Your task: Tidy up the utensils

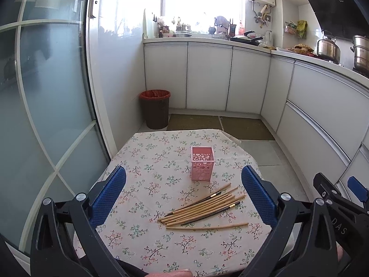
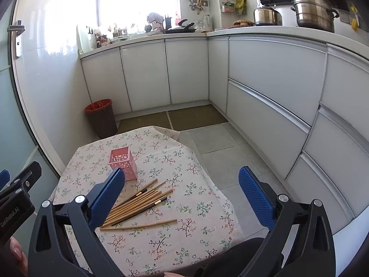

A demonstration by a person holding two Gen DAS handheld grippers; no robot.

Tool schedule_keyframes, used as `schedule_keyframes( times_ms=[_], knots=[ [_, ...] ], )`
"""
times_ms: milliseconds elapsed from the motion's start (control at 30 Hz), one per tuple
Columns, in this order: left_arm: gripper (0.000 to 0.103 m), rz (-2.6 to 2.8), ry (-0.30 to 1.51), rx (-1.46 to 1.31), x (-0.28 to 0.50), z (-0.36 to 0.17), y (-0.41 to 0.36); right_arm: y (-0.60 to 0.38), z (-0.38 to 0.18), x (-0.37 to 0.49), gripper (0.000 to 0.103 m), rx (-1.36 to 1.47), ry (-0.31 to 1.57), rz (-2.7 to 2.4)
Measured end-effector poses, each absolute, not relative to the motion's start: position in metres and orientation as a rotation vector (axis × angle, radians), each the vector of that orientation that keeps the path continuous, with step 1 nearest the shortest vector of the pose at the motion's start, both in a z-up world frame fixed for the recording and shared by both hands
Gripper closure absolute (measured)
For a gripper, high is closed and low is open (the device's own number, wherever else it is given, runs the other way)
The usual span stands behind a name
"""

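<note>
Right gripper (image 2: 182,196) spread wide, empty, as is your left gripper (image 1: 184,198) | chopsticks (image 2: 136,204) just ahead-left, long axis diagonal | pink holder (image 2: 123,162) beyond.

- Left gripper (image 1: 183,198): two black plastic arms with triangular cut-outs, each with round silver screws near the top.
- Its fingers (image 1: 258,196) carry blue pads with a fine dimpled texture.
- Right gripper (image 2: 181,196): the same black frame, silver screws and blue textured fingers (image 2: 256,196).
- At 9 o'clock in the right wrist view, white lettering marks the left gripper's black body.
</note>
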State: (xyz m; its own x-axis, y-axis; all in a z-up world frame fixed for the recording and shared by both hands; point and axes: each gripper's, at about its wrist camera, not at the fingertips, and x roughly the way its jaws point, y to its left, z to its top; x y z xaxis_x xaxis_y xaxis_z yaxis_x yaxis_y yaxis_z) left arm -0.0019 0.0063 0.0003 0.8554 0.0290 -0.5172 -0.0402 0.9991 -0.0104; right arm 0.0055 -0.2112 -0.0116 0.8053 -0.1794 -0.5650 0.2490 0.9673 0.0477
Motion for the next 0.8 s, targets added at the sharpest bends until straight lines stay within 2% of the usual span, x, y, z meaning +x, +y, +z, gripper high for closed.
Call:
schedule_keyframes(
  times_ms=[800],
  knots=[
    [0.007, 0.034, 0.551, -0.017, -0.0029, 0.0009, 0.0037, -0.2102, -0.0139, 0.006, 0.007, 0.126, 0.59, -0.23]
  ],
)
